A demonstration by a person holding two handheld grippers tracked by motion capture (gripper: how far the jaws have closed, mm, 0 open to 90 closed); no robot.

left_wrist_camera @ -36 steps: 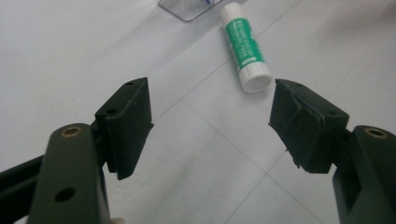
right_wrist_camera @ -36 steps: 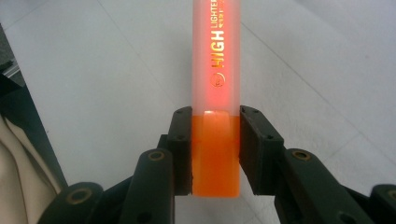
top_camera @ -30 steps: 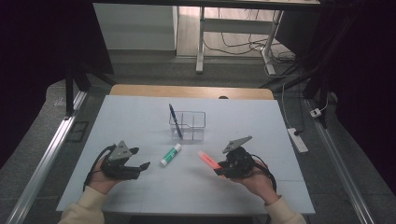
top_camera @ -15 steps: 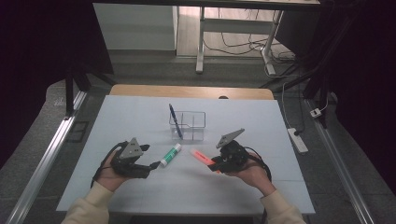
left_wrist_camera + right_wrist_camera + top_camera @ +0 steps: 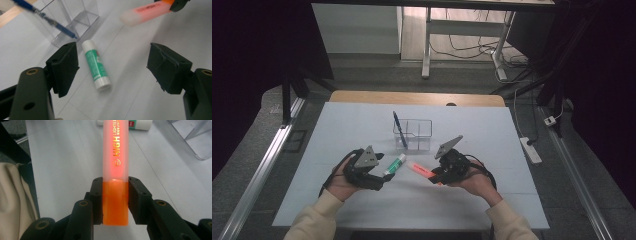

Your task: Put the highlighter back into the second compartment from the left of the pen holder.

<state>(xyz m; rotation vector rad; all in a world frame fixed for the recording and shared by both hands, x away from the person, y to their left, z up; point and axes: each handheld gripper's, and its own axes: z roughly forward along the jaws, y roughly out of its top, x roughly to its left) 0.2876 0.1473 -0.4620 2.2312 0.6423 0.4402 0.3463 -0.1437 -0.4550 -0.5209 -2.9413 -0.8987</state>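
Desk (image 5: 337, 125) covered by pale white sheet, strip of bare wood showing along far edge. Dark room around, grey floor, metal rails at both sides, white table legs and loose cables beyond, power strip (image 5: 530, 149) lying on floor at right.

Clear organizer (image 5: 413, 134) standing mid-desk, divided into compartments, blue pen (image 5: 399, 129) leaning in its left part.

Right gripper (image 5: 437, 175) clamped on orange highlighter (image 5: 422, 172), pads pressing orange cap end from both sides, pale translucent body reaching out ahead toward desk centre, raised off sheet as far as can be told. Same grip close up in right gripper view: highlighter (image 5: 115, 170) between two black pads, lettering along barrel.

Left gripper (image 5: 379, 177) spread wide, nothing between pads, just beside glue stick (image 5: 394, 164). Glue stick (image 5: 96, 65) lying flat on sheet, green label, white cap, framed between open pads in left gripper view without touching either; highlighter tip (image 5: 145, 12) beyond it at upper right.

Cream sleeves entering from bottom edge.
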